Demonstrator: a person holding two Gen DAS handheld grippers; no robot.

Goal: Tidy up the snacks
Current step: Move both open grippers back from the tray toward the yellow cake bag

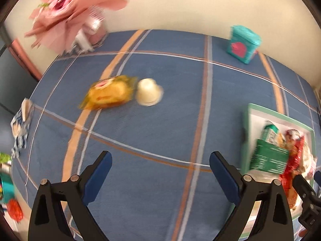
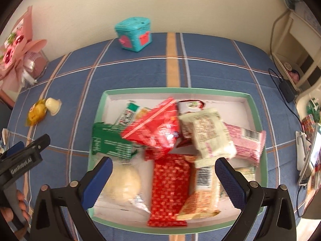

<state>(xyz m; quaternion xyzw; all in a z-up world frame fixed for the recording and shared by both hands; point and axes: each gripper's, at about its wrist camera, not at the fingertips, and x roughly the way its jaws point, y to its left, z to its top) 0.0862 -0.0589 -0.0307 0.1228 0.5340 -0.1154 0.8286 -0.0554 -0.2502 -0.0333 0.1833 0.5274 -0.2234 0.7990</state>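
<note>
Nearest the right wrist camera, the right gripper (image 2: 161, 172) hangs over the snack tray (image 2: 258, 118) with its blue-padded fingers (image 2: 230, 182) spread wide and nothing between them. Directly beneath the gap lies a red patterned packet (image 2: 170, 188). Just off the left finger sits a clear bag holding a pale round bun (image 2: 124, 182), and just off the right finger lies an orange-and-white packet with a barcode (image 2: 202, 192). Ahead of the fingertips the tray holds a heap: a shiny red packet (image 2: 154, 128) tilted on top, a green packet (image 2: 110, 140) to its left, a cream packet (image 2: 208, 134) to its right, and a pink packet with a barcode (image 2: 246, 142) at the far right.

The left gripper (image 1: 160, 160) is also wide open and empty, above bare blue plaid tablecloth (image 1: 160, 130). Well ahead of its fingers and slightly left, a yellow snack bag (image 1: 109, 93) lies on the cloth with a small cream-coloured cup (image 1: 149, 92) touching its right end; both stand outside the tray. The tray sits off the right finger, its green rim showing in the left wrist view. Far ahead to the right, near the wall, stands a teal box (image 1: 243, 43). Far ahead to the left is a pink bouquet (image 1: 66, 14), blurred. A crumpled blue-and-white wrapper (image 1: 21, 128) lies at the cloth's left edge.
</note>
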